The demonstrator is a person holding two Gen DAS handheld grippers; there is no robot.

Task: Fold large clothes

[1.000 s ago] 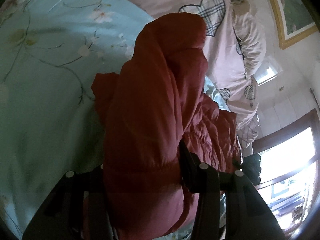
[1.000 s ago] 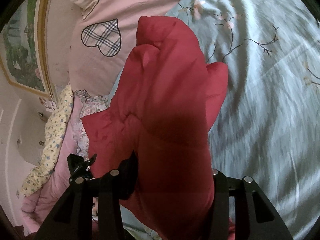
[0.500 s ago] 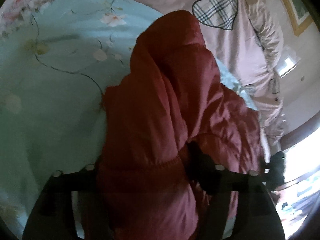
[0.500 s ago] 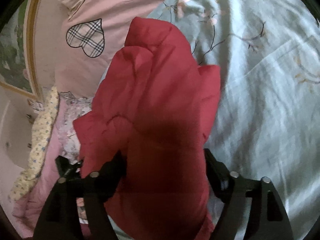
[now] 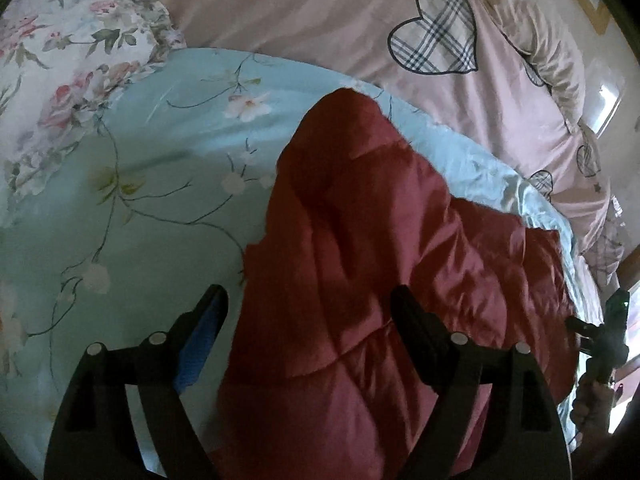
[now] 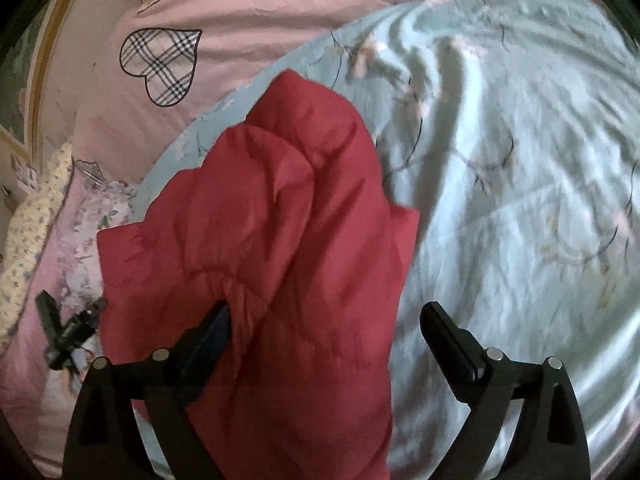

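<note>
Both grippers, left (image 5: 308, 312) and right (image 6: 326, 328), have jaws spread wide, released around the red jacket (image 6: 280, 220)

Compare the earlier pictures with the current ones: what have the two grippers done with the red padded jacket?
Both the left gripper and the right gripper have opened and let go of the red padded jacket, which they clamped a second ago. It has come down onto the light blue floral quilt. The jacket stays bunched lengthwise between the open fingers; the pink heart-patterned bedding is unchanged.

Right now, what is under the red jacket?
The red jacket lies on the light blue floral quilt, which shows around its edges. Whatever sits directly beneath the jacket is covered.
</note>
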